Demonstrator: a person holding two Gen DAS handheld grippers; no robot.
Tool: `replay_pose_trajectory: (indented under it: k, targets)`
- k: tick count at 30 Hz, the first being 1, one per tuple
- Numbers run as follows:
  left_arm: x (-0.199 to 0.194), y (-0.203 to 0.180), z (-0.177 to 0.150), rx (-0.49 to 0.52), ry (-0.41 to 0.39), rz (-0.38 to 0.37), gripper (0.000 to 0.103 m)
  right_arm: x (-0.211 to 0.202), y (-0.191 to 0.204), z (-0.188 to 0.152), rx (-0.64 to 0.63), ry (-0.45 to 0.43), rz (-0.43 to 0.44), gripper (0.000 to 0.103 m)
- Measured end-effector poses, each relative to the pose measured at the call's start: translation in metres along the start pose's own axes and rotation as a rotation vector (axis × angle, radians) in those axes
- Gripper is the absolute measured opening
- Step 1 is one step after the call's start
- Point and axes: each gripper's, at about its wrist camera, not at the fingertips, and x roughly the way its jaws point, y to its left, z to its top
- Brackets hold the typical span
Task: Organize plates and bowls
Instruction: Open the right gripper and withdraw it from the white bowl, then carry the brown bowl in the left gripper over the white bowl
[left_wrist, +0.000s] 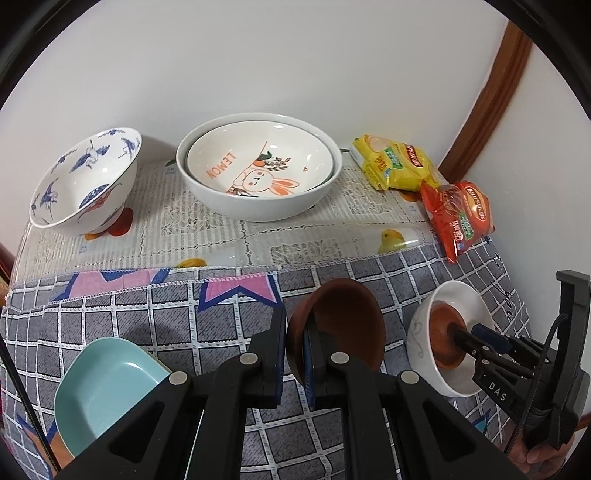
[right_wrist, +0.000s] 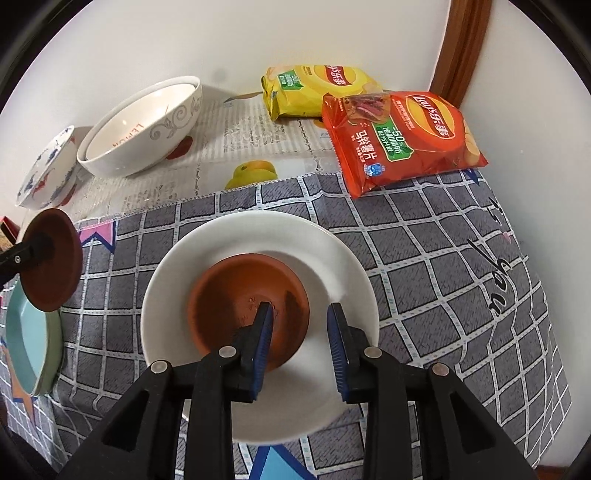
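Note:
My left gripper (left_wrist: 295, 332) is shut on the rim of a small brown saucer (left_wrist: 343, 325) and holds it tilted above the checked cloth; it also shows in the right wrist view (right_wrist: 51, 258). My right gripper (right_wrist: 299, 317) is open, its fingers reaching into a white bowl (right_wrist: 332, 254) that holds a second brown saucer (right_wrist: 236, 295); one finger is over that saucer. The white bowl also shows in the left wrist view (left_wrist: 476, 299). A teal dish (left_wrist: 99, 384) lies at the near left.
At the back stand a blue-patterned bowl (left_wrist: 88, 177) and a rabbit-print plate (left_wrist: 258, 162) nested in a large white bowl (left_wrist: 266, 206). Yellow (left_wrist: 395, 162) and red (left_wrist: 458, 214) chip bags lie at the back right by the wall and wooden trim (left_wrist: 491, 96).

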Motion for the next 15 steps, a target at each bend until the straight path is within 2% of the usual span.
replay_pose_trajectory:
  k: [9,15]
  targets:
    - [-0.009,-0.009,-0.004,0.025,-0.019,0.001,0.009,-0.027,-0.004,-0.007,0.003,-0.047,0.031,0.030]
    - [-0.017,-0.021,-0.007,0.048,-0.040,0.033,0.009,-0.052,-0.017,-0.013,0.028,-0.090,0.077,0.030]
